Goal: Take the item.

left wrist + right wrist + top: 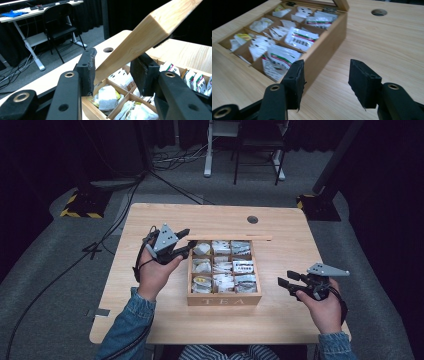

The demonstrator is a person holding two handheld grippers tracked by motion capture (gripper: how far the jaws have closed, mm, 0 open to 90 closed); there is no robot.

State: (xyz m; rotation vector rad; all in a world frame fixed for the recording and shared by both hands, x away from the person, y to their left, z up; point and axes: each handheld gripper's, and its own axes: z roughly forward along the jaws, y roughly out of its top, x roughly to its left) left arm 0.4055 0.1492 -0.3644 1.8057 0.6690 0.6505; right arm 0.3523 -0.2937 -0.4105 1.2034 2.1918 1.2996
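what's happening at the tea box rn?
A person works a wooden tea box on the table with handheld tongs. The left tongs are shut on the edge of the box's lid, holding it raised open. The right tongs hang above the table just right of the box, jaws apart and holding nothing. The compartments are full of tea bags.

Black folding chair (58, 27), white desk (32, 11)

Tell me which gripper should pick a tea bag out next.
Right, probably. The left gripper is shut on the raised lid of the tea box, while the right gripper has nothing between its jaws and sits beside the box.
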